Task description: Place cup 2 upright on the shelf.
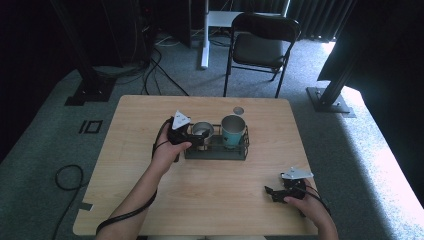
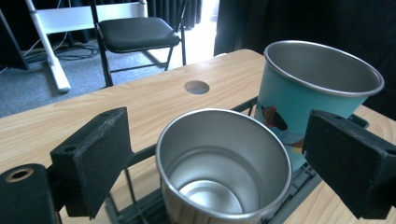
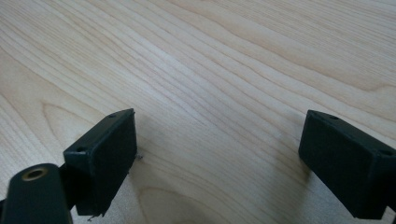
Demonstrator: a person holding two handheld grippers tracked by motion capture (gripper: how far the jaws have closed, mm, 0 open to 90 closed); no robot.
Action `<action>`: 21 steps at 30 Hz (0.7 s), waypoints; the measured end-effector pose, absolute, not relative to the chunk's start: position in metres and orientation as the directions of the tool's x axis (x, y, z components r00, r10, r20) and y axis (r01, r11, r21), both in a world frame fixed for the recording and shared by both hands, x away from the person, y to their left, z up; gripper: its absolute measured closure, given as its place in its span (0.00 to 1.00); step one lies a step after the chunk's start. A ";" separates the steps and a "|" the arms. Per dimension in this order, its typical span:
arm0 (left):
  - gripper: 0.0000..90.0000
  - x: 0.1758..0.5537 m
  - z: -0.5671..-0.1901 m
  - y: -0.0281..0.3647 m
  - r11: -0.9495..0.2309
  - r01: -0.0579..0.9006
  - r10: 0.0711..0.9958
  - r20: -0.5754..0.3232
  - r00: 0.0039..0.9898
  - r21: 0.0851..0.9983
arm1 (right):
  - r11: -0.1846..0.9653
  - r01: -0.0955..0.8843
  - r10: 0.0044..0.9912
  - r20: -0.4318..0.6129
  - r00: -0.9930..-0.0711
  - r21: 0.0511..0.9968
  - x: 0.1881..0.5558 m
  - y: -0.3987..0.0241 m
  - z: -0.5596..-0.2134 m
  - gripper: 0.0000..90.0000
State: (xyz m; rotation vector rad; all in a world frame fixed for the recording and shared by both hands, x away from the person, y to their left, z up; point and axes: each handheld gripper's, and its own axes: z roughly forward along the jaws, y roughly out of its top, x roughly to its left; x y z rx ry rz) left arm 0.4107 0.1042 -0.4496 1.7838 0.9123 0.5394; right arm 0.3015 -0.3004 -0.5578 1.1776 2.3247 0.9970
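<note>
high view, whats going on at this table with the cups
A person works at a wooden table with tongs in each hand. The left tongs are at a steel cup in a dark rack, jaws on either side of it and not pressing. A teal cup stands beside it in the same rack. The right tongs rest open over bare table.

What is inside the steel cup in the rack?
The steel cup looks empty: its shiny inner wall and bare bottom show in the left gripper view. The near rim hides a small part of the bottom. The rack under it is mostly covered.
</note>
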 end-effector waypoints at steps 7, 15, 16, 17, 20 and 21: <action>0.10 0.409 -0.449 0.117 -0.177 0.339 0.786 -0.075 0.614 0.924 | 0.407 0.559 0.805 0.006 -0.593 0.722 0.302 -0.300 -0.558 0.12; 0.10 0.408 -0.448 0.131 -0.152 0.338 0.805 -0.082 0.587 0.929 | 0.407 0.559 0.805 0.006 -0.593 0.723 0.302 -0.300 -0.558 0.12; 0.10 0.408 -0.448 0.133 -0.153 0.340 0.811 -0.078 0.580 0.928 | 0.407 0.559 0.805 0.006 -0.593 0.722 0.302 -0.300 -0.558 0.12; 0.10 0.408 -0.448 0.134 -0.154 0.338 0.815 -0.074 0.575 0.929 | 0.407 0.559 0.805 0.006 -0.593 0.722 0.302 -0.300 -0.558 0.12; 0.10 0.407 -0.449 0.140 -0.161 0.343 0.825 -0.064 0.562 0.925 | 0.407 0.559 0.805 0.006 -0.593 0.722 0.302 -0.300 -0.558 0.12; 0.10 0.406 -0.450 0.142 -0.165 0.344 0.824 -0.063 0.563 0.924 | 0.407 0.559 0.805 0.005 -0.594 0.723 0.302 -0.300 -0.558 0.12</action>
